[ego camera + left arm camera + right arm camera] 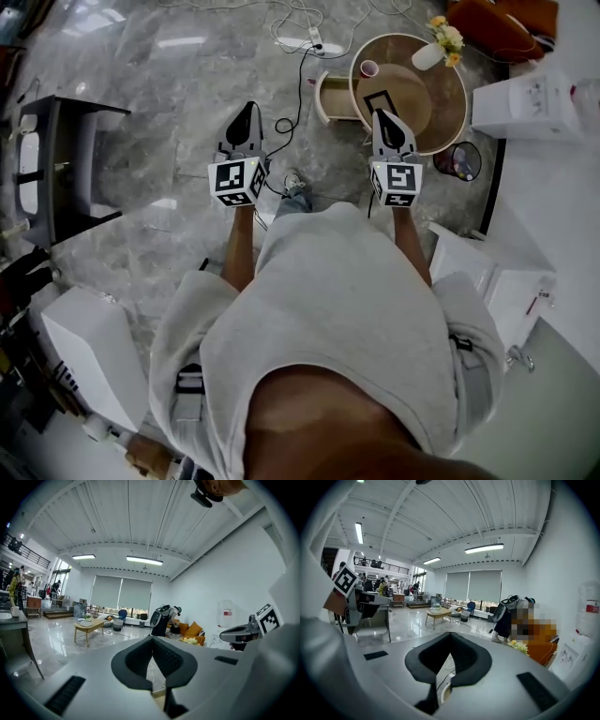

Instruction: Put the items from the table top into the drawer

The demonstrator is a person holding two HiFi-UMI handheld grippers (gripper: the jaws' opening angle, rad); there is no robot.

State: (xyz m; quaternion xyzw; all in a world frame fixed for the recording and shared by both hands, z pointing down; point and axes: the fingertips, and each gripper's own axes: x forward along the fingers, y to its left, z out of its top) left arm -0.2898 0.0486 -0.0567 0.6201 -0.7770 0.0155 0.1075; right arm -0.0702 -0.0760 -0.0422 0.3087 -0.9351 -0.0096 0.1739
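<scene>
In the head view a round wooden table [441, 112] stands ahead on the right. On it are a pink cup [369, 67], a white vase of yellow flowers [434, 49] and a flat black frame [379, 101]. An open white drawer [330, 99] juts from the table's left side. My left gripper [248, 111] hangs over the floor left of the drawer, shut and empty; its pads meet in the left gripper view [152, 640]. My right gripper [382, 116] is over the table's near edge, also shut and empty [450, 635].
Cables and a power strip [315, 39] lie on the marble floor beyond the drawer. A dark desk [58, 169] stands at the left, white cabinets [525, 103] at the right, and a black bin [459, 161] by the table. An orange sofa [543, 648] and a person are farther off.
</scene>
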